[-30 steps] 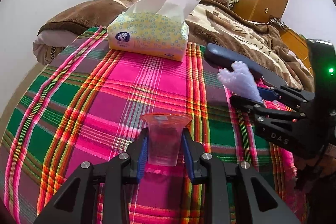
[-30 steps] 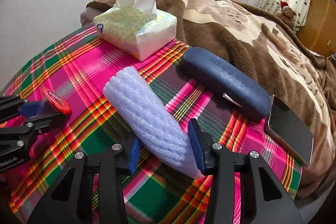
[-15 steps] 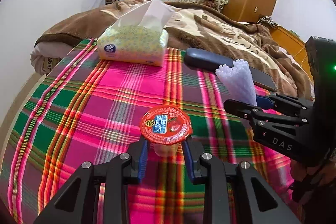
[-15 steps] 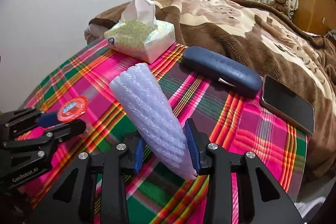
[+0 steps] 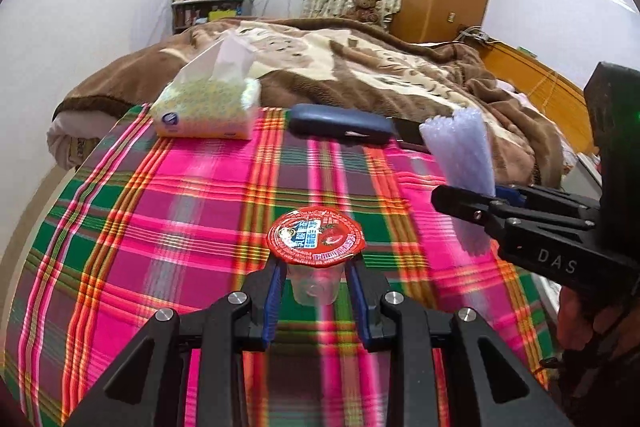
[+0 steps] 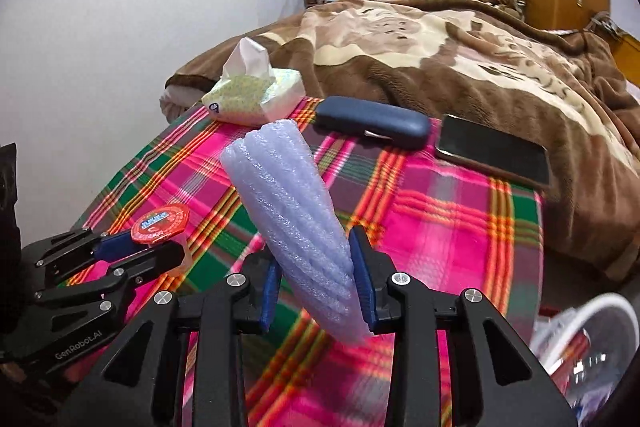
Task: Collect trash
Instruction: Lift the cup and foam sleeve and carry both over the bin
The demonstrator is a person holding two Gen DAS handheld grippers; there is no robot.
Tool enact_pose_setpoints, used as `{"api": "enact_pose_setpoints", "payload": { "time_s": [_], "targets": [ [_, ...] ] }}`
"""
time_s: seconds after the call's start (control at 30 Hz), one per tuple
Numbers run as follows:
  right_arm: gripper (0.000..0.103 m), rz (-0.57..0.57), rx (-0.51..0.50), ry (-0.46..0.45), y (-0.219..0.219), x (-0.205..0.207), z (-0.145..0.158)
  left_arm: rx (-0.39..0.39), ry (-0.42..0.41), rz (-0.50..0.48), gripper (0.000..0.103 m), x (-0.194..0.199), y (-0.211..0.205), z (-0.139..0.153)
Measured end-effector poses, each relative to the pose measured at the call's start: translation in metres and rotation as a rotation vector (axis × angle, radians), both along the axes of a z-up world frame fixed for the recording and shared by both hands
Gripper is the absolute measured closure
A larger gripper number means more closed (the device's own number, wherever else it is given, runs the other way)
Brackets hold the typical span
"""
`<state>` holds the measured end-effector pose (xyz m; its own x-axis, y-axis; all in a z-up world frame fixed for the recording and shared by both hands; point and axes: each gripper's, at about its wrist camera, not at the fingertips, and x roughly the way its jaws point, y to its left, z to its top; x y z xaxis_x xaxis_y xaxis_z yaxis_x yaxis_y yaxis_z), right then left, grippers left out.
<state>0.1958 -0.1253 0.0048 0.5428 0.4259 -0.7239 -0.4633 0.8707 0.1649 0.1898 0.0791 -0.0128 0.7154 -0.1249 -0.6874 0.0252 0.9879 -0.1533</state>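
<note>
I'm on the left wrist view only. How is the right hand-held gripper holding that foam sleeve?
Observer: The right hand-held gripper has both blue pads pressed on the narrow lower end of the foam sleeve. Its jaws have just been closing.
Operator: What's the dark thing behind the case?
Observer: A phone, lying flat and screen up, just right of the case.
Operator: Any bin nearby?
Observer: A white-rimmed container shows at the lower right, beyond the cloth's edge. Its contents are blurred.

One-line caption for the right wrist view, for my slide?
Right tool grips a pale lilac foam sleeve above the plaid cloth; left tool holds a red-lidded clear cup.
</note>
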Motion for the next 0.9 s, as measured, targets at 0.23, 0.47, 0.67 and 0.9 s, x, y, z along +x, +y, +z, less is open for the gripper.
{"api": "enact_pose_setpoints", "payload": {
  "time_s": [0.23,0.47,0.67,0.9],
  "targets": [
    [0.069,-0.081,0.020,0.002,-0.035,-0.020,0.005,0.016,-0.037,-0.071,0.073,-0.020,-0.039,0.018],
    [0.069,-0.169,0.030,-0.008,-0.076,-0.040,0.009,0.027,-0.057,-0.146,0.073,-0.033,-0.081,0.028],
    [0.069,-0.244,0.042,-0.022,-0.113,-0.055,0.013,0.033,-0.072,-0.219,0.073,-0.043,-0.123,0.034],
    [0.069,-0.337,0.025,-0.024,-0.155,-0.071,0.016,0.037,-0.083,-0.308,0.073,-0.050,-0.172,0.039]
  ]
}}
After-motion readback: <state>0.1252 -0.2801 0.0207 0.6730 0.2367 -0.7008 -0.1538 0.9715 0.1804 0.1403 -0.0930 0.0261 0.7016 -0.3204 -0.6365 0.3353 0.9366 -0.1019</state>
